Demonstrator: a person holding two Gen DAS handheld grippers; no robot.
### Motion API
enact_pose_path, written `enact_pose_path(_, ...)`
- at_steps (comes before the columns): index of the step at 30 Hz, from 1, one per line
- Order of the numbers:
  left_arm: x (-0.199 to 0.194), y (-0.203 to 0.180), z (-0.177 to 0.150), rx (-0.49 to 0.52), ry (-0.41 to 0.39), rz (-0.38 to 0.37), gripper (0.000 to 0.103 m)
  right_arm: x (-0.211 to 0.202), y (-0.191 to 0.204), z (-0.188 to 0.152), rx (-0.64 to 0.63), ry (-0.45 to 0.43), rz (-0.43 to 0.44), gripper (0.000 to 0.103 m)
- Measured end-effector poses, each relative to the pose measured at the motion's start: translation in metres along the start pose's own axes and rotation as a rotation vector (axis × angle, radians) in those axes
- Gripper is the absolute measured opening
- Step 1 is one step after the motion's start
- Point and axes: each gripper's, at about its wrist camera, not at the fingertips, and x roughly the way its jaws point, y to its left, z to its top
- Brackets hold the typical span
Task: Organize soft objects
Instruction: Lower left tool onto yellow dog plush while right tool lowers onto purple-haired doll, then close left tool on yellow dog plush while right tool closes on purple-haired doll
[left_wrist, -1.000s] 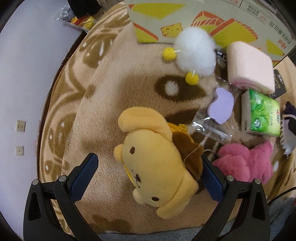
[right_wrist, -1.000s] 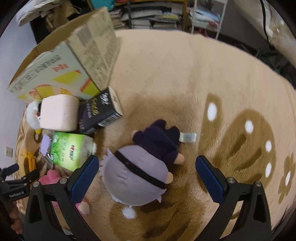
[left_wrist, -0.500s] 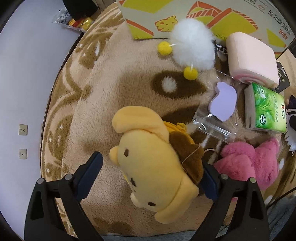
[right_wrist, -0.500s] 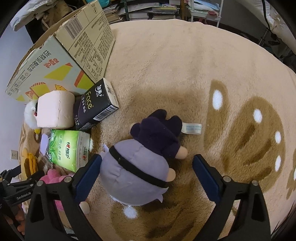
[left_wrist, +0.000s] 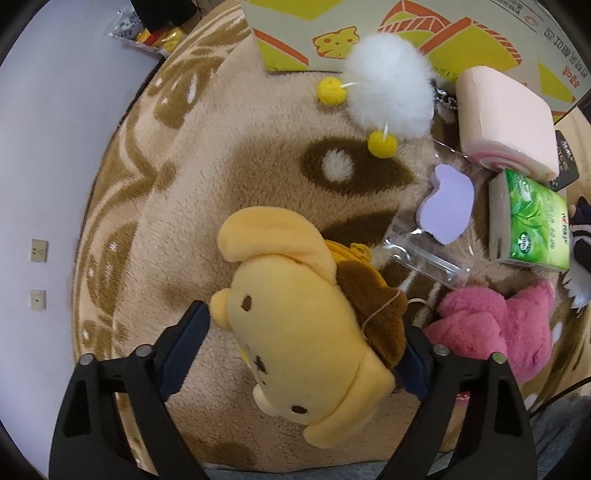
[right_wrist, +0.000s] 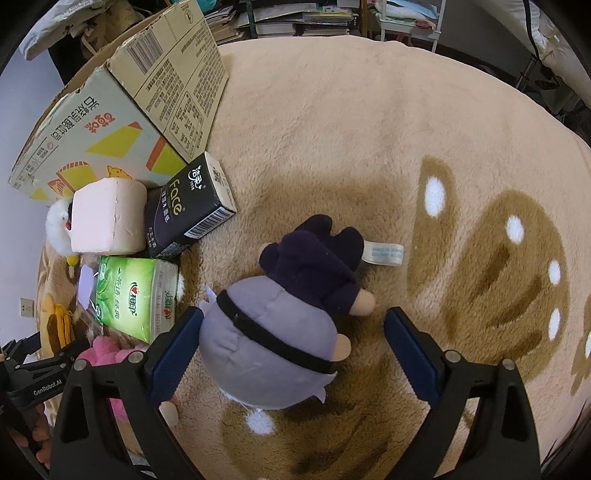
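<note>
Surface: beige rug (right_wrist: 332, 122) with brown pattern; bookshelves beyond its far edge.
Left gripper (left_wrist: 299, 354): jaws just closing around yellow dog plush (left_wrist: 306, 332), near the rug's edge; narrower than earlier.
Right gripper (right_wrist: 291, 347): wide open, straddling grey-purple doll (right_wrist: 273, 343), mid-rug, closer than before.

yellow plush (left_wrist: 295, 332), beige brown-patterned rug (left_wrist: 207, 177)

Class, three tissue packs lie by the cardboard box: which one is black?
The black tissue box marked "Face", beside the box; the others are a pink pack and a green pack.
</note>
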Motion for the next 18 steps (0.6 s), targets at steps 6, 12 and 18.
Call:
enact_pose_path(6,0.0,0.002,-0.001,0.001,-0.013,-0.028,0.075,0.003,0.004,0.002,-0.01,0.018,0.001,0.094)
enact_pose_path(12,-0.001,0.009,-0.003,-0.018,-0.027,-0.044,0.07,-0.001,0.007,0.005,-0.015,0.019,0.024,0.081)
enact_pose_path(18,-0.001,0.016,-0.005,-0.033,-0.033,-0.054,0.069,-0.004,0.015,0.008,-0.057,0.03,0.028,0.065)
